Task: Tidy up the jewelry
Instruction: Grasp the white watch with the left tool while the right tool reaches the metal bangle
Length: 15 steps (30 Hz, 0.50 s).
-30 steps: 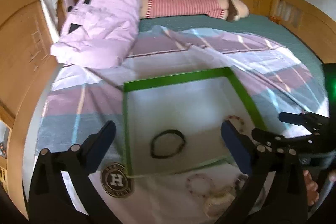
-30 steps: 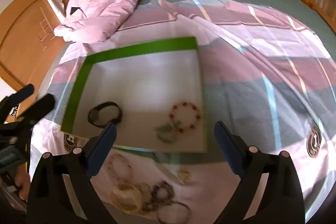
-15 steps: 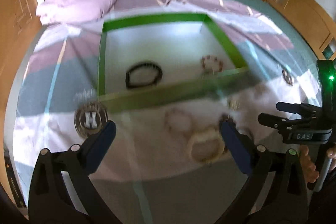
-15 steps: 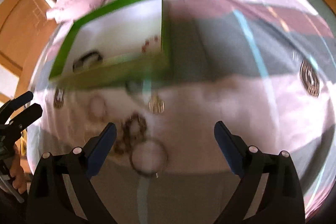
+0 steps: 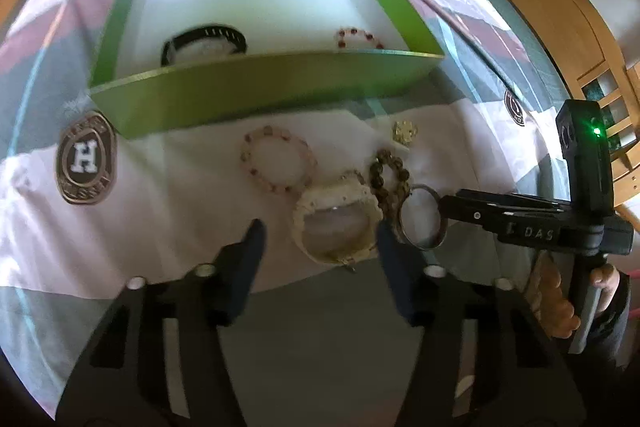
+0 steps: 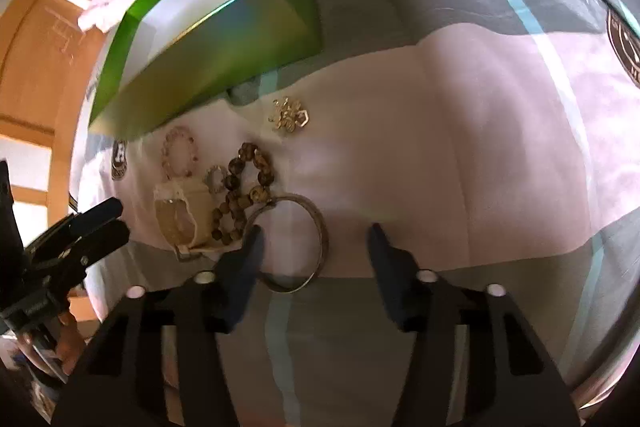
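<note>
My left gripper [image 5: 318, 241] closes around the cream woven bracelet [image 5: 336, 223], my right gripper [image 6: 314, 241] around the thin silver bangle [image 6: 294, 243]; neither grips.

Right gripper [image 6: 316, 239]: jaws closing over metal bangle [image 6: 290, 243]; pads not pressing
Green box [image 6: 224, 67]: upper left, behind jewelry

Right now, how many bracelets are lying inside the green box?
2: a black bracelet at the left and a red beaded bracelet at the right. The green box front wall may hide others.
</note>
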Each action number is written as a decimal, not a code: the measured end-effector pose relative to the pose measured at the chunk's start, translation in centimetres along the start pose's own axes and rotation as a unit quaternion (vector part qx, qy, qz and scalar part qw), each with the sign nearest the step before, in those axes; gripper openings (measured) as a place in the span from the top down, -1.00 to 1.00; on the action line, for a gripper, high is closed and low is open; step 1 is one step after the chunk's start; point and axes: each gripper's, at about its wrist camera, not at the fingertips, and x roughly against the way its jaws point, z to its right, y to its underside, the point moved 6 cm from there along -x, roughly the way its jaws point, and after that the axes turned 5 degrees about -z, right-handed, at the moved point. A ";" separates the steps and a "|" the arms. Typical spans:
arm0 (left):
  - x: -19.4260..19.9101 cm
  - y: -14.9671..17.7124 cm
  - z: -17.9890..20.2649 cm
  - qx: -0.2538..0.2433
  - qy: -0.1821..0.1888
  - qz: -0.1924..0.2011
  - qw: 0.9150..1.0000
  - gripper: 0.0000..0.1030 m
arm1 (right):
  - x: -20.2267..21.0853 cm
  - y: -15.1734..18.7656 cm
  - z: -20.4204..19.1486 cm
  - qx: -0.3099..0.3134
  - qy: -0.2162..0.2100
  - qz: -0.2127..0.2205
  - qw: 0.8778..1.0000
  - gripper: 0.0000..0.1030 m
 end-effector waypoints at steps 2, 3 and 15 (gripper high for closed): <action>-0.7 0.0 -0.2 0.010 0.005 -0.011 1.000 0.10 | 0.0 -0.1 -0.4 0.012 0.008 -0.002 1.000 0.13; -0.9 -0.1 -0.3 0.015 0.006 -0.014 1.000 0.10 | -0.2 -0.1 -0.6 0.018 0.012 -0.002 1.000 0.15; -3.3 -0.3 -0.2 0.013 -0.025 -0.037 0.999 0.23 | -2.1 0.4 -1.7 0.051 0.070 -0.011 0.996 0.18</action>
